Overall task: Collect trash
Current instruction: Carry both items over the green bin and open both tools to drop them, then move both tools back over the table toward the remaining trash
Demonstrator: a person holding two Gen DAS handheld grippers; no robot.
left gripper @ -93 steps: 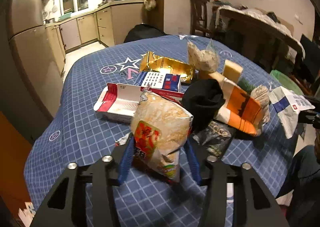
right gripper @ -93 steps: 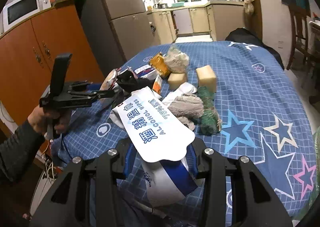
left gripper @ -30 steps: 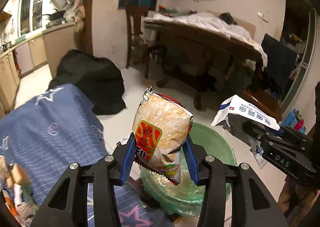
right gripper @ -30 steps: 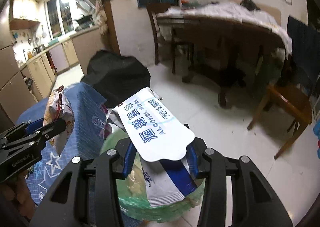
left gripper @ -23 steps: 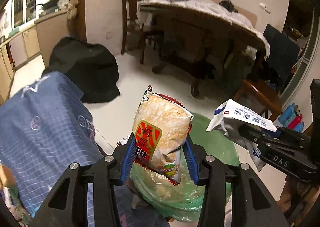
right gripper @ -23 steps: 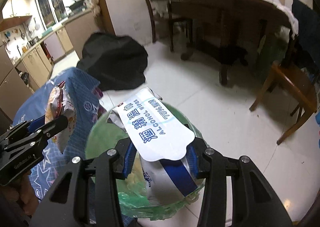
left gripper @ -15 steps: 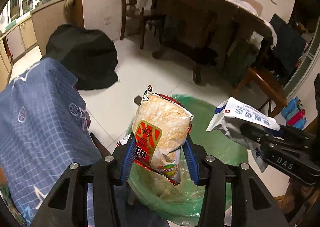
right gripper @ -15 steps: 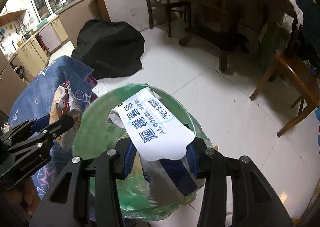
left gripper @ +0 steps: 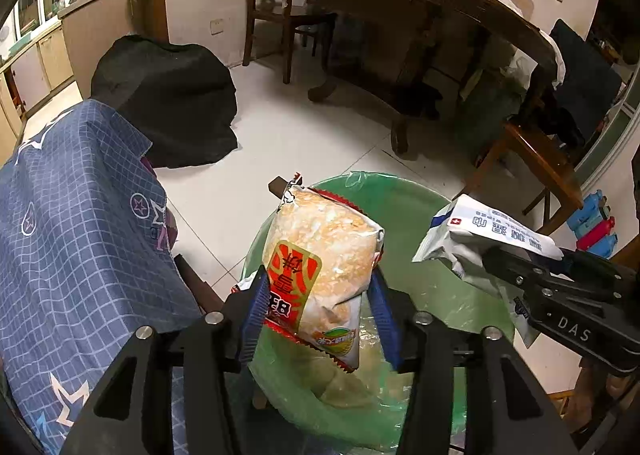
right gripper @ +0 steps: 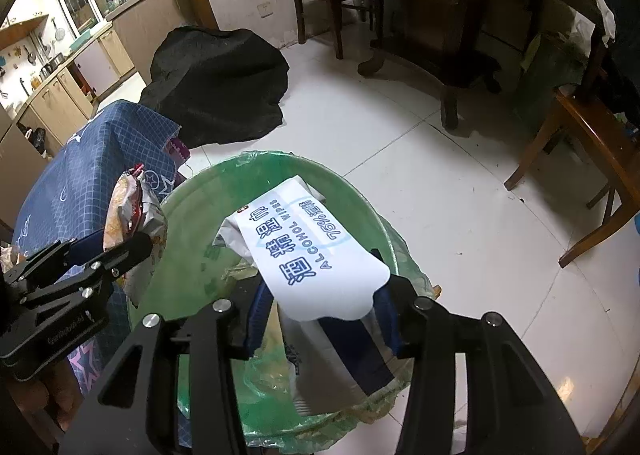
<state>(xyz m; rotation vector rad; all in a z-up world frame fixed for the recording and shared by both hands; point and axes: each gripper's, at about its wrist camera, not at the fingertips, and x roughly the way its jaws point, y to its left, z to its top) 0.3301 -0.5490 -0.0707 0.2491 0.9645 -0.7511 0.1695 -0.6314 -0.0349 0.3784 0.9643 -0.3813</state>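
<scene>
Hidden: most of the bin (left gripper: 404,191) floor, under the green liner and both packets; only pale crumpled stuff at the bottom, unreadable. Cut off by the frame: bin's near rim in the left wrist view, the desk (left gripper: 72,223) top in both views, only its blue checked cloth corner hanging beside the bin. Lower end of the snack bag (left gripper: 320,275) partly masked by the left gripper (left gripper: 318,315). Tail of the wipes pack (right gripper: 304,243) trailing down behind the right gripper (right gripper: 322,315), its end lost against the liner. Hands mostly out of frame.

Counted: two grippers, two packets, one bin, one black heap (right gripper: 220,83) on the floor past the desk corner, one wooden stool (right gripper: 592,127) to the right.

Left jaws partly apart, just been opening; snack bag upright between the blue pads, left pad against it, a sliver of gap at the right pad, grip hard to judge. Bag hanging over the bin's mouth.

Right jaws partly apart too, just been opening; wipes pack lying across and between them, flap draped over the top, contact with the pads not clear. Pack above the bin's middle.
</scene>
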